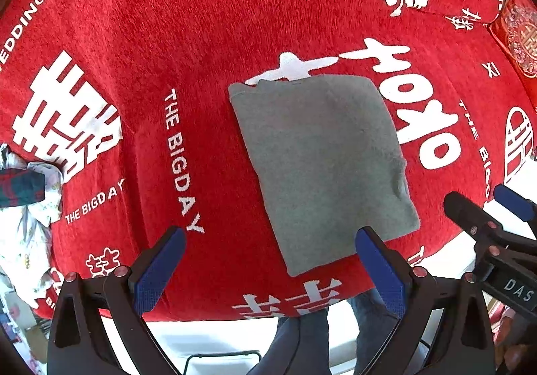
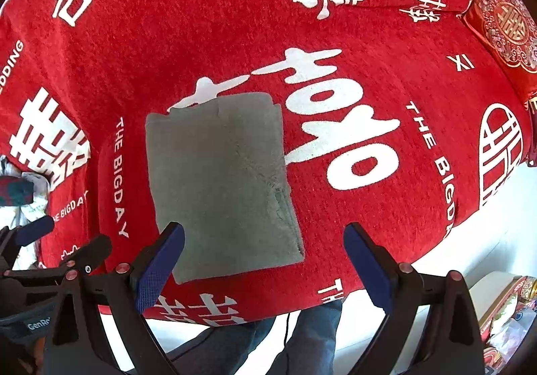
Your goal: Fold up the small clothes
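Observation:
A grey garment (image 1: 322,160) lies folded into a neat rectangle on the red cloth (image 1: 188,39) with white lettering; the right wrist view shows the same grey garment (image 2: 221,180) left of centre. My left gripper (image 1: 270,237) hovers open above the near edge, its right finger over the garment's near corner, nothing between the fingers. My right gripper (image 2: 263,234) is also open and empty, its left finger over the garment's near edge. The right gripper (image 1: 490,207) shows at the right rim of the left wrist view, and the left gripper (image 2: 63,234) at the left rim of the right wrist view.
A pile of light patterned clothes with a dark plaid piece (image 1: 23,194) sits at the left edge of the red cloth. A red embroidered cushion (image 2: 506,22) lies far right. A person's legs in blue trousers (image 2: 302,334) stand below the near edge, over a white floor.

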